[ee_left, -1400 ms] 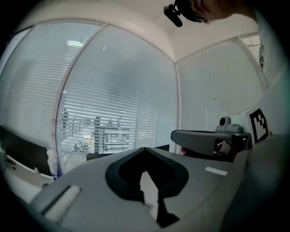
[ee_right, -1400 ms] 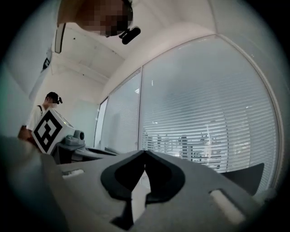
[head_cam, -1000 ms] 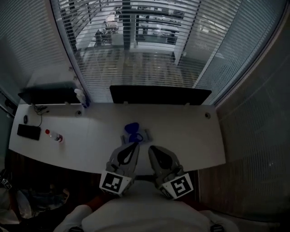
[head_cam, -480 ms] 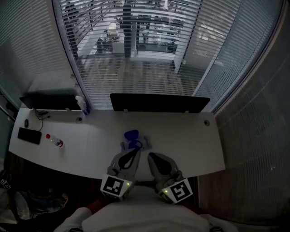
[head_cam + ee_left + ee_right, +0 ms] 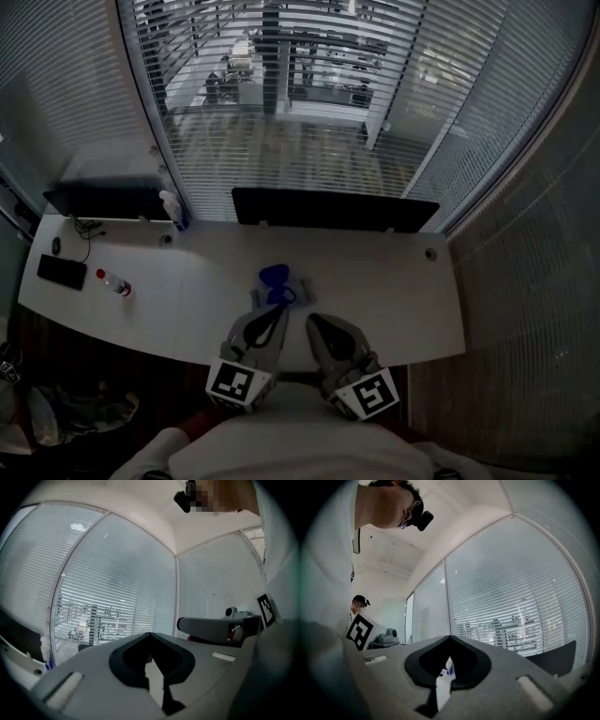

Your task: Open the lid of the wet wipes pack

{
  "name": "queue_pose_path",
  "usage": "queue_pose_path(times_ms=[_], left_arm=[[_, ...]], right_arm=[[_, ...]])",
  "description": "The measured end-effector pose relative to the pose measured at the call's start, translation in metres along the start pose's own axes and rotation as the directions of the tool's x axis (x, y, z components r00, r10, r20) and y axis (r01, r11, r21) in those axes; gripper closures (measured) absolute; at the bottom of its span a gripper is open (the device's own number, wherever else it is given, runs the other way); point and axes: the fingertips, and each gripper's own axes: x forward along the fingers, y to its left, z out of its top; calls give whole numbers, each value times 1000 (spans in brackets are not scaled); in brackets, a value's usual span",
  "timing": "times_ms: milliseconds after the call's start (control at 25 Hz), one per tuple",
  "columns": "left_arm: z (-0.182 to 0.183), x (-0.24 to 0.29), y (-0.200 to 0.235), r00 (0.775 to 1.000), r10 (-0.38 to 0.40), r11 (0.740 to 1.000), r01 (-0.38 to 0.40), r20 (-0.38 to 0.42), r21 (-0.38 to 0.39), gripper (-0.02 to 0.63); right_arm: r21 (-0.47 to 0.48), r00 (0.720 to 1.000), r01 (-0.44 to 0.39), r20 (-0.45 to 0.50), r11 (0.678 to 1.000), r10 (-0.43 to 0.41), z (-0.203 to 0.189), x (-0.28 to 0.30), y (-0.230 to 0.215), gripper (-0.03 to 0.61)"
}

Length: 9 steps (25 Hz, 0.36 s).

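Observation:
The wet wipes pack lies on the white table, pale grey with a blue lid at its far end. It is too small and dark to tell how the lid stands. My left gripper points at the pack's near end, just short of it. My right gripper is beside it, to the right of the pack. Both stand shut with nothing between them, their jaws meeting at the tips in the left gripper view and the right gripper view. A sliver of blue shows through the right jaws' slit.
A black monitor stands at the table's back edge, and a second one at the far left. A small bottle with a red cap, a black device and a spray bottle are on the left. Window blinds lie behind.
The head view has shifted slightly. Both grippers stay at the table's near edge, shut, with the pack where it was.

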Motion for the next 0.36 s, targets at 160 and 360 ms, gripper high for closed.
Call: queue_pose_path(times_ms=[160,360], left_arm=[[0,3,-2,1000,-7,1000,7,-3,-1,611],[0,8,-6,1000,-7,1000,7,-6,3,611]], right_arm=[[10,1000,-2,-15,1000,2,3,3,0,579],[10,1000,2,-16,1000,-2,3,-1,-6,579]])
